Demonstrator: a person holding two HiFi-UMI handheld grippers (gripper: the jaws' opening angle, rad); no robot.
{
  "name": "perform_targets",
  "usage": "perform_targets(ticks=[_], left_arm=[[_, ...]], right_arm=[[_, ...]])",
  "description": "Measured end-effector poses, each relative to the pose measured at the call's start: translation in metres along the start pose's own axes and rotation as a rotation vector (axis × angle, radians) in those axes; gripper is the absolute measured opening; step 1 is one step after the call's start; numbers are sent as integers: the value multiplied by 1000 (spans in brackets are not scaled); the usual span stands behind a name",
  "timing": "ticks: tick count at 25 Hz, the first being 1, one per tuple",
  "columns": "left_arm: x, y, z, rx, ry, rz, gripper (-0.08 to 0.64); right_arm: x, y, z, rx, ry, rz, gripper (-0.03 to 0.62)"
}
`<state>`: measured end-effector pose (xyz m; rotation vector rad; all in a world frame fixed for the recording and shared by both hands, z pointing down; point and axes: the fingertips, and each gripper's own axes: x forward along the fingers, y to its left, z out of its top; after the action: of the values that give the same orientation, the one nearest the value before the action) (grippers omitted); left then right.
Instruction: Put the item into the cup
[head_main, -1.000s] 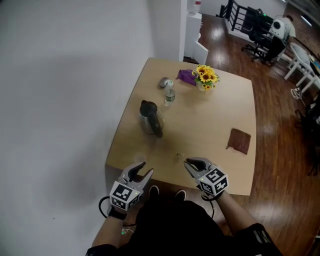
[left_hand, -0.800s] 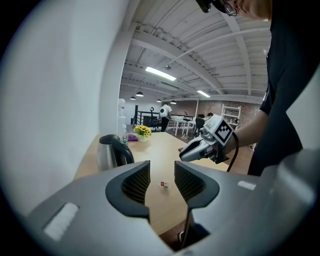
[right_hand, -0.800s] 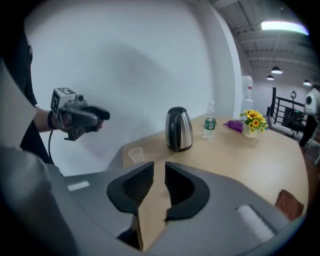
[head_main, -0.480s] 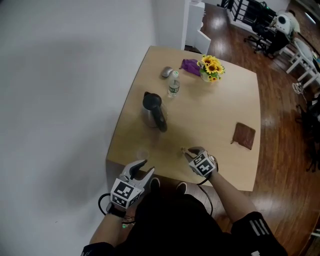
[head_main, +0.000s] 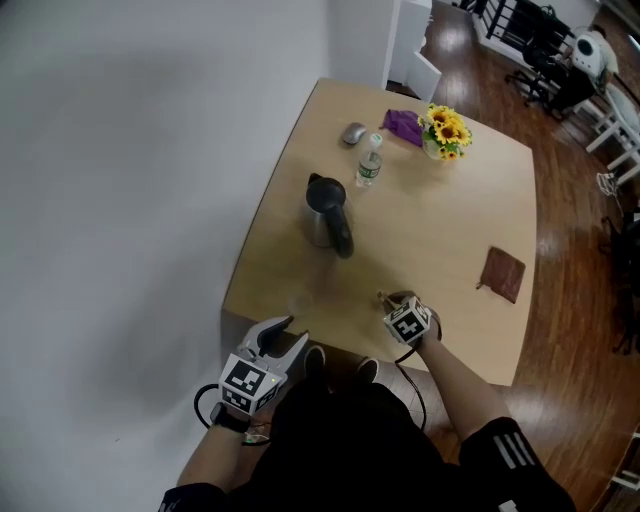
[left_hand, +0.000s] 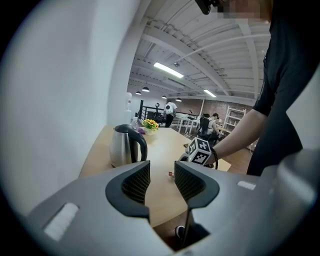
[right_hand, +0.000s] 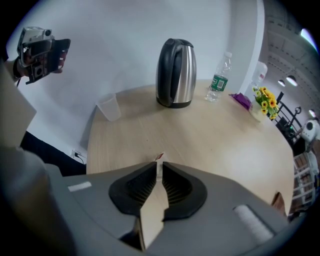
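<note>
A thin tan paper packet (right_hand: 151, 216) with a red tip stands edge-up between the pads of my right gripper (right_hand: 159, 168), whose jaws are closing and press on it. That gripper (head_main: 393, 301) rests low over the near part of the wooden table (head_main: 440, 220). A clear plastic cup (right_hand: 109, 106) stands upright near the table's front left corner, faint in the head view (head_main: 300, 303), well apart from the packet. My left gripper (head_main: 283, 336) hangs off the table's near left corner, open and empty (left_hand: 161, 180).
A steel kettle (head_main: 328, 212) stands mid-table behind the cup. Farther back are a water bottle (head_main: 368, 168), a grey mouse (head_main: 353, 133), a purple cloth (head_main: 404, 124) and sunflowers (head_main: 445, 132). A brown pad (head_main: 503, 273) lies at the right. A white wall runs along the left.
My right gripper went forward from the table's near edge to the small packet, its jaws spread wide and then came together on it. The left gripper stayed where it was.
</note>
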<state>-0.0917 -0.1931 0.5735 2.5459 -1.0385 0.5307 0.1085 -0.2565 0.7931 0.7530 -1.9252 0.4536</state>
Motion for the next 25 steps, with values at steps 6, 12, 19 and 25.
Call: perform_targets(ticks=[6,12,19,25], left_arm=[[-11,9,-4,-3,-6,9,147],[-24,23,-1,-14,-21,28,147],[-38,34,-6,-25,-44,39,147],[-55,46,-17,-37,-53,58,147]], right_arm=[[-2,0,4,50,-3,-22,9],[-35,18,57,54,-141,9,9],[-75,79,152,-33,-327,111,9],[-58,130,185,-136,-333,162,9]])
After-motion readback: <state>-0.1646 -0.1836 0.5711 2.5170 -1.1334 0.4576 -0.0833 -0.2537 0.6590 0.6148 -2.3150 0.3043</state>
